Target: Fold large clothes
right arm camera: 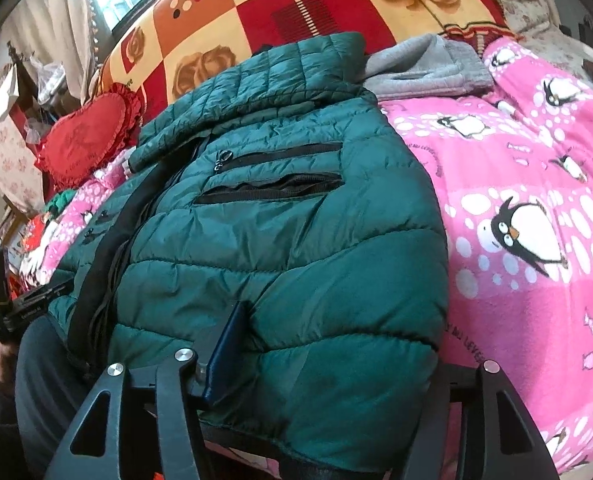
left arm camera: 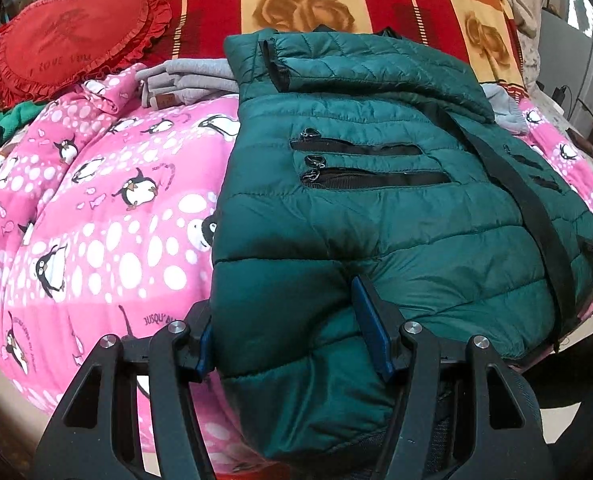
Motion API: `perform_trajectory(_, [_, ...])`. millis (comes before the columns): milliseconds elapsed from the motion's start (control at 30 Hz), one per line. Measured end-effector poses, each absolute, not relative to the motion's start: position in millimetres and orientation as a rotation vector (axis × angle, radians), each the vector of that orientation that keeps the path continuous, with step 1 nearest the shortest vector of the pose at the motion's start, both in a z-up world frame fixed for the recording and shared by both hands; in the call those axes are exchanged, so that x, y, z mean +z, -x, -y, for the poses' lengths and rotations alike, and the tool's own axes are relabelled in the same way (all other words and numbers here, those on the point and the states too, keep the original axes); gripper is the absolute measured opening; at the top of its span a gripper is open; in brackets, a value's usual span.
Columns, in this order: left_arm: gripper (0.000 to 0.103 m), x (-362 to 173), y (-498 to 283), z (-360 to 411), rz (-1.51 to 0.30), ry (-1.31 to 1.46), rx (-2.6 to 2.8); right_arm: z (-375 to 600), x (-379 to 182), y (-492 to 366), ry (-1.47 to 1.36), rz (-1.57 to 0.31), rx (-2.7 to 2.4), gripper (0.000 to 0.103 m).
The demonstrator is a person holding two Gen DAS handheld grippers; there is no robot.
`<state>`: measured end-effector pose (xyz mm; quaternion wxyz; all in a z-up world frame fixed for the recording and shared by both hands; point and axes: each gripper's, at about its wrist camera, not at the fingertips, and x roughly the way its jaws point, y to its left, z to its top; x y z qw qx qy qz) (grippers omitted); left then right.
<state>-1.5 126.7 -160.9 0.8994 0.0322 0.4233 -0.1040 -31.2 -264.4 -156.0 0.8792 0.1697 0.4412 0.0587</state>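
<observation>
Gripping the green jacket (left arm camera: 376, 208) hem, we clamp our left gripper (left arm camera: 292, 344) on it over the pink blanket (left arm camera: 96, 208); our right gripper's (right arm camera: 328, 356) hold we cannot tell.

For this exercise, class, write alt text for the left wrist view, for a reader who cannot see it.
A dark green quilted puffer jacket lies on a pink penguin-print fleece blanket, its near hem corner between the left gripper pads. Behind are folded grey clothes and a red heart-shaped frilled cushion.
</observation>
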Motion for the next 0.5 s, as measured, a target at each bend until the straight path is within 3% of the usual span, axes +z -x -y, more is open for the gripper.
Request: perform_trajectory(500, [0.061,-163.3,1.5,-127.6,-0.881,-0.060,-0.217,262.8,-154.6,36.4,-0.323,-0.884,0.092,0.051])
